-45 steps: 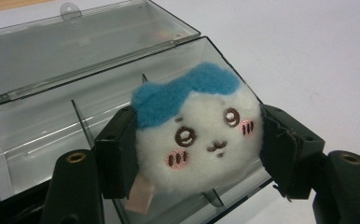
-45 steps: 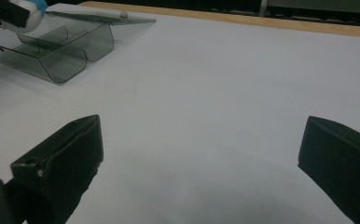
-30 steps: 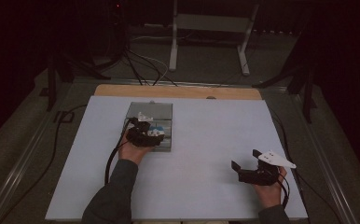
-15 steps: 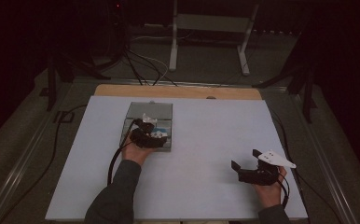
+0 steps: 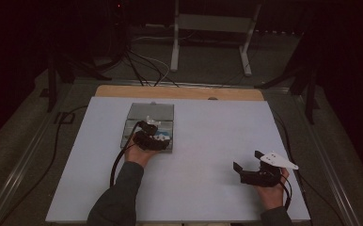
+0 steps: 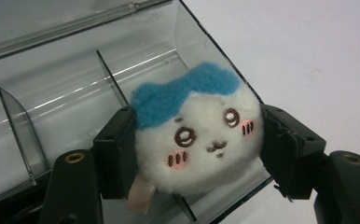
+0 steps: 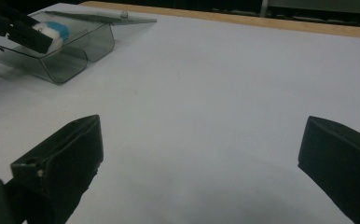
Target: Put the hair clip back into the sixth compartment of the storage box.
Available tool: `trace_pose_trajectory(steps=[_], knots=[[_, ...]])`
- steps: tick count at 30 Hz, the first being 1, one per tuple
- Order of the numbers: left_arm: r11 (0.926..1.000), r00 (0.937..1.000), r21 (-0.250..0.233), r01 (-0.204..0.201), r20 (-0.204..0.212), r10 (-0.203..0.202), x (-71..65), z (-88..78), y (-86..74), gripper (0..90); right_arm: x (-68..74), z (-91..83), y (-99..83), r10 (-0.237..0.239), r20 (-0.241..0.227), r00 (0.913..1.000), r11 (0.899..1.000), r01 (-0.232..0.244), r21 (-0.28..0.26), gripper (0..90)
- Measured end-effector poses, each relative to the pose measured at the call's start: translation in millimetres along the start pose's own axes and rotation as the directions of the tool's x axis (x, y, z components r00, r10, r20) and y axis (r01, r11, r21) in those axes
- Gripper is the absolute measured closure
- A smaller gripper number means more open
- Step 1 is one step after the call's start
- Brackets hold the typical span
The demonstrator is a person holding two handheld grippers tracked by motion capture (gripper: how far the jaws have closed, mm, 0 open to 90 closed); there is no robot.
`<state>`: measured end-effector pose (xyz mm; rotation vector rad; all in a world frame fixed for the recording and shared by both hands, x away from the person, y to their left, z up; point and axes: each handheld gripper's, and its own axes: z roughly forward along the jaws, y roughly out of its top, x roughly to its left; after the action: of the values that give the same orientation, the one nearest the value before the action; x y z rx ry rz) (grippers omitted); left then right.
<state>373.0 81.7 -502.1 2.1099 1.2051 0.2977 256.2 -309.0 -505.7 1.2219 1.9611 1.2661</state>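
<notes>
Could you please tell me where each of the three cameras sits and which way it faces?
High view: above the person's side, looking forward and down on the table; forearms, both hands.
Left gripper view: on the left gripper, looking along its jaws, shut on a plush toy over the clear box.
Right gripper view: on the right gripper, looking low across the table; open jaws.
All share the box.

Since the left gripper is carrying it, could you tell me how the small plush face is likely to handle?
The plush face looks soft: its fuzzy sides seem to bulge between the left gripper pads, so it probably squashes. It is likely light and unlikely to slip.
</notes>
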Motion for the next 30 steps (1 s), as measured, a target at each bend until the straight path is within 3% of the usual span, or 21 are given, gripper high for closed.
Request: trace_pose_trajectory(steps=[9,17,21,29,30], knots=[[1.0,0.9999,-0.006,0.005,0.016,-0.005,-2.0,1.5,0.2,27.4,-0.2,0.1,0.0,-0.002,0.001,1.0,1.0,0.002,0.002,0.0],[0.9991,0.9972,-0.037,0.021,0.073,-0.018,-2.6,0.2,1.3,21.3,-0.2,0.1,0.0,-0.002,0.001,1.0,1.0,0.002,0.003,0.0],[0.9988,0.9912,-0.041,0.029,0.131,-0.023,-2.8,0.8,1.2,22.8,-0.3,0.2,0.0,-0.002,0.001,1.0,1.0,0.002,0.004,0.0],[0.9955,0.9916,-0.074,0.06,0.119,-0.051,1.5,-3.0,1.7,16.7,-0.6,-0.1,0.0,-0.002,0.001,1.0,1.0,0.002,0.003,0.0],[0.993,0.993,-0.096,0.069,0.102,-0.059,3.7,-7.5,2.0,16.7,-0.6,-0.1,0.0,-0.002,0.001,1.0,1.0,0.002,0.003,0.0]])
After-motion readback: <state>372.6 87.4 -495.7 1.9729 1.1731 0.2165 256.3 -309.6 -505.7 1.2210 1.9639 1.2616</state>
